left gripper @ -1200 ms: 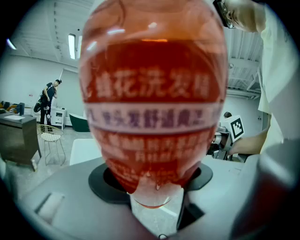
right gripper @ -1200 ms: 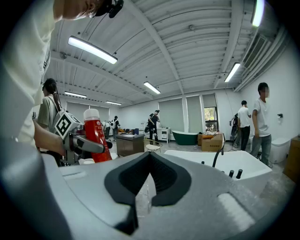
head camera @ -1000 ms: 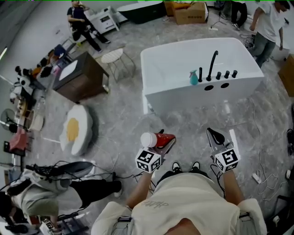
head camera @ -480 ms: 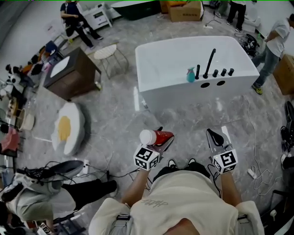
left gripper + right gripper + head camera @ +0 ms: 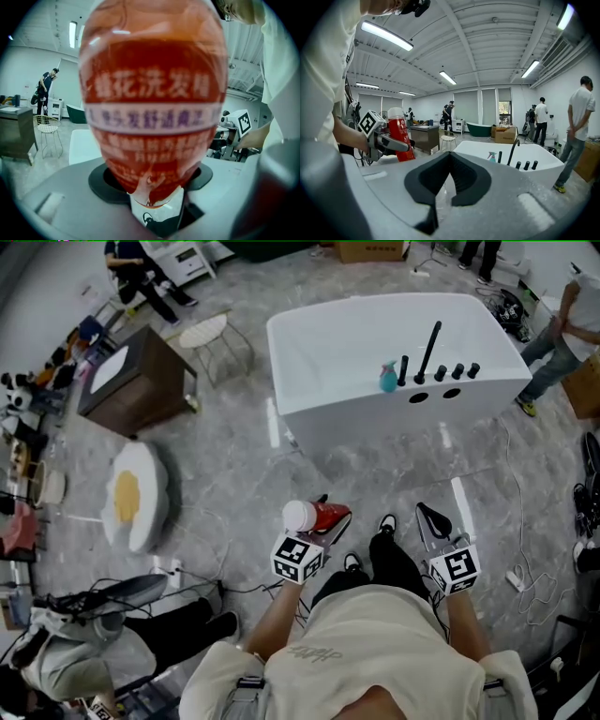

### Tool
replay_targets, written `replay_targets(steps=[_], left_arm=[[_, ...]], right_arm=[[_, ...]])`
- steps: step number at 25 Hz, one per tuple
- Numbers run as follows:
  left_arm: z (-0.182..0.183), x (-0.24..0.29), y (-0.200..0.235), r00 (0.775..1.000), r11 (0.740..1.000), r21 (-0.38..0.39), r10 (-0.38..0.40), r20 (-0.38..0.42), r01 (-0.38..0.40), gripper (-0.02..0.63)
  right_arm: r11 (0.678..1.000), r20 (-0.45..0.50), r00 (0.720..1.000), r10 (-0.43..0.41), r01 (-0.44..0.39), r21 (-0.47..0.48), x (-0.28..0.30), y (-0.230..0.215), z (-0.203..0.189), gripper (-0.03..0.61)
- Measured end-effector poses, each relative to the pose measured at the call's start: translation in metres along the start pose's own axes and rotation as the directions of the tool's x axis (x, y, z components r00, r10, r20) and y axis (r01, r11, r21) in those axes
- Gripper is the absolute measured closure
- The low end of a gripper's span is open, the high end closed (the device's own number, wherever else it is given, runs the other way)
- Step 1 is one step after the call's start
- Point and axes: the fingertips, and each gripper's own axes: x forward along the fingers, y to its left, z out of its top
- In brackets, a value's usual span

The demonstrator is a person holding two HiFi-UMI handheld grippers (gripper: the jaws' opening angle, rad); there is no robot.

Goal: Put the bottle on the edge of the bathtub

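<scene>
Grey marbled floor (image 5: pixel 234 479) spreads beneath you, and over it, just ahead of your chest, you carry the red bottle (image 5: pixel 319 518). It stands upright with its white cap on top, well apart from the white bathtub (image 5: pixel 375 432) and not yet on its edge. Your left gripper (image 5: pixel 330 517) is clamped on the bottle's body. In the left gripper view the red plastic and its pale lettered band fill nearly the whole frame between the jaws. Your right gripper (image 5: pixel 434 518) hangs level with it on the other side of your body. Its dark jaws are pressed together at the tips and nothing is between them. Your shoes (image 5: pixel 386 522) show on the floor between the two grippers. Ahead of you, the tub's near ledge carries a tall black tap (image 5: pixel 430 348) with a row of short black knobs (image 5: pixel 457 372) to its right. A small teal spray bottle (image 5: pixel 388 378) stands on the ledge at the left end of those fittings. Left of the tub stands a white wire stool (image 5: pixel 208 337). Beyond it sits a dark wooden cabinet (image 5: pixel 141 385) with a pale sheet on top. Nearer to you, an egg-shaped cushion (image 5: pixel 131 500), white with a yellow middle, lies on the floor. Cables trail across the floor at the lower left and right. Another person (image 5: pixel 567 329) stands beside the far right corner of the tub.
</scene>
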Motion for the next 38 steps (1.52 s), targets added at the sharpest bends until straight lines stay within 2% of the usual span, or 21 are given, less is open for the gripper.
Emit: replay_targets(steps=[7, 14, 20, 31, 38], left_arm=[[0.016, 0.040, 0.023, 0.999, 0.999, -0.014, 0.032, -0.033, -0.033, 0.311], [0.074, 0.097, 0.061, 0.997, 0.996, -0.041, 0.074, 0.011, -0.073, 0.311], [0.103, 0.131, 0.084, 0.991, 0.990, -0.066, 0.125, 0.040, -0.122, 0.311], [0.093, 0.152, 0.121, 0.987, 0.976, -0.151, 0.161, 0.002, -0.159, 0.311], [0.090, 0.188, 0.164, 0.996, 0.989, -0.119, 0.088, -0.026, -0.091, 0.311]], right_arm=[[0.998, 0.011, 0.999, 0.049, -0.049, 0.041, 0.045, -0.042, -0.004, 0.577], [0.996, 0.086, 0.993, 0.078, -0.082, 0.045, 0.107, -0.116, 0.019, 0.578], [0.991, 0.058, 0.992, 0.109, -0.113, 0.066, 0.141, -0.158, 0.010, 0.578], [0.981, -0.024, 0.983, 0.179, -0.177, 0.081, 0.185, -0.174, -0.008, 0.578], [0.985, -0.088, 0.984, 0.153, -0.145, 0.097, 0.231, -0.175, -0.007, 0.578]])
